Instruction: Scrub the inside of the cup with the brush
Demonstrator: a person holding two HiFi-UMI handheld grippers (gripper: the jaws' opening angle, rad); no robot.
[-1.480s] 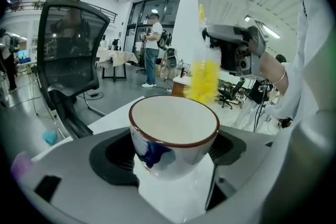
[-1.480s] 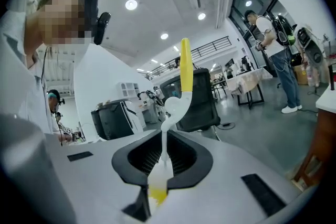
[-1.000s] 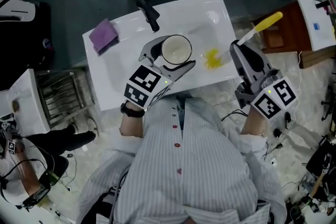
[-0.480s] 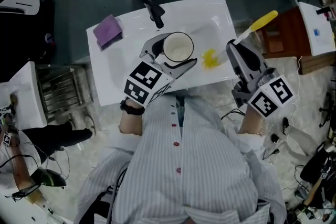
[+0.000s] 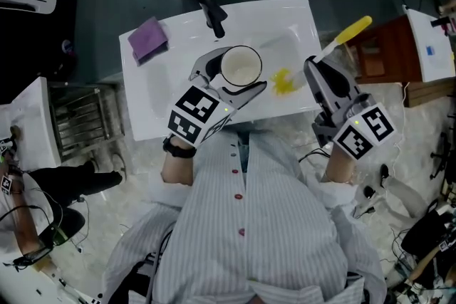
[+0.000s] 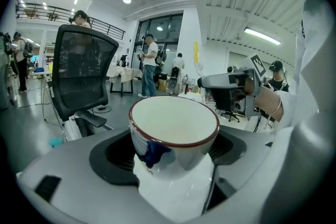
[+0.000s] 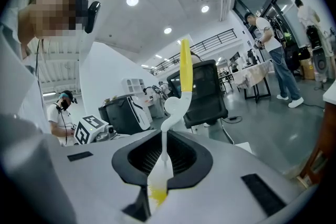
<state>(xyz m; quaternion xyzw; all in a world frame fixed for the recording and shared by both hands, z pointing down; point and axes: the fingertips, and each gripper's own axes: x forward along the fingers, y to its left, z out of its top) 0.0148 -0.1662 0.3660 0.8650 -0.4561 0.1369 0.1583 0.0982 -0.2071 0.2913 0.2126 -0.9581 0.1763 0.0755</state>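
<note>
Head view: the left gripper (image 5: 229, 76) holds a white cup (image 5: 240, 66) over the worktop (image 5: 288, 19). The right gripper (image 5: 317, 72) holds the brush (image 5: 285, 80) just beside it.

Left gripper view: fingers (image 6: 113, 157) closed on the cup's sides.

Right gripper view: fingers (image 7: 137, 159) pinch the thin brush stem, which might twist under scrubbing pressure.

No lettering, brand name or number can be read anywhere in these views. The only printed patterns are the black-and-white square markers (image 5: 194, 116) on the cube of the left gripper (image 5: 231, 75) and those (image 5: 363, 133) on the cube of the right gripper (image 5: 313, 67); they carry no letters or figures. A blue label (image 5: 429, 51) on a white box (image 5: 420, 25) at the right edge is too small to make out.
</note>
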